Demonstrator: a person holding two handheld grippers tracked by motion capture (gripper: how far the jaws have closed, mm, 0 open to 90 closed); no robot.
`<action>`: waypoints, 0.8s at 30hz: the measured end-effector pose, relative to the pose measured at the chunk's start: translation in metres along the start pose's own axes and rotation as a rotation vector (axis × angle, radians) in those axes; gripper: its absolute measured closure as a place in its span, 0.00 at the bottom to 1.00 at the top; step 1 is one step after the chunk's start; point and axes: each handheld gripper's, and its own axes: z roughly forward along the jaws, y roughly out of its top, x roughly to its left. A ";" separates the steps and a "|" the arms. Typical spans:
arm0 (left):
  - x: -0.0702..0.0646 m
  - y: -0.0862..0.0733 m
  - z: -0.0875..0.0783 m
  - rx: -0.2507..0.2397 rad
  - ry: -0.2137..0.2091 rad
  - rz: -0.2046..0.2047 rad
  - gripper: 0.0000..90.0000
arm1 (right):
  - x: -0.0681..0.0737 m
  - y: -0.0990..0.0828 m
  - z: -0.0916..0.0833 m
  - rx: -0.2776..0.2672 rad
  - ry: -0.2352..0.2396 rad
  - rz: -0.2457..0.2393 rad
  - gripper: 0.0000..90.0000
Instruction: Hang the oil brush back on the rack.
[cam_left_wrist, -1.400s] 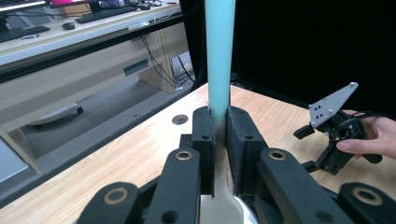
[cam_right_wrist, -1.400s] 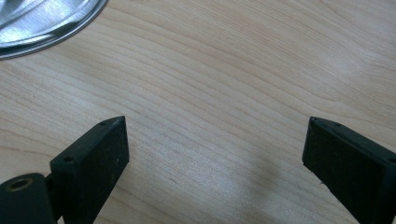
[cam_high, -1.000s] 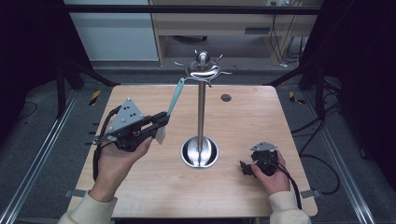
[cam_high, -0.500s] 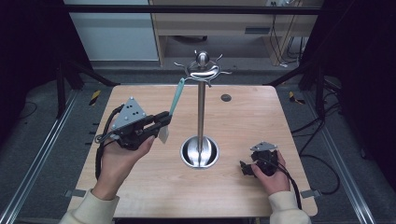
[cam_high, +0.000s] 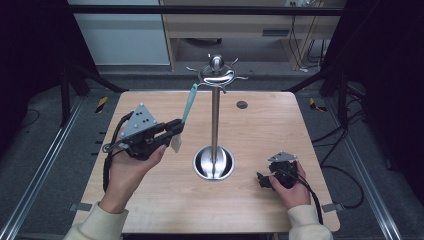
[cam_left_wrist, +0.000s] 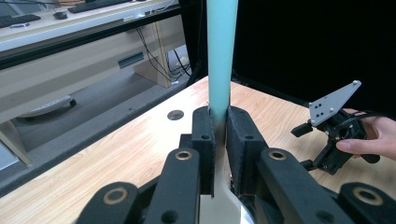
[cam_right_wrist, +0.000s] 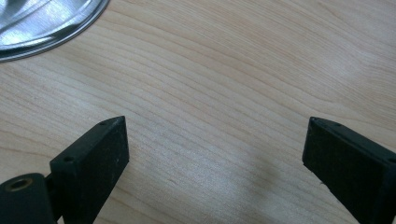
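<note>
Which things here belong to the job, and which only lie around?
In the job:
- spatula, held by the left gripper
- stand with hooks

Not in use now:
- right gripper, open, low over the table
- dark round spot behind the stand

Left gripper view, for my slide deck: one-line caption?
Left gripper clamps a teal-handled spatula above the table.

The teal utensil (cam_left_wrist: 220, 51) runs off the top edge; its pale head (between the jaws) is mostly hidden.
</note>
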 end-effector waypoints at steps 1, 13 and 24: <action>0.000 0.000 0.000 0.000 0.000 0.000 0.91 | 0.000 0.000 0.000 0.000 0.000 0.000 0.09; 0.001 0.001 0.005 0.005 -0.009 -0.005 0.91 | 0.000 0.000 0.000 -0.002 0.001 0.000 0.09; 0.003 0.002 0.007 0.009 -0.009 -0.012 0.90 | -0.001 0.000 0.000 -0.004 0.000 0.001 0.09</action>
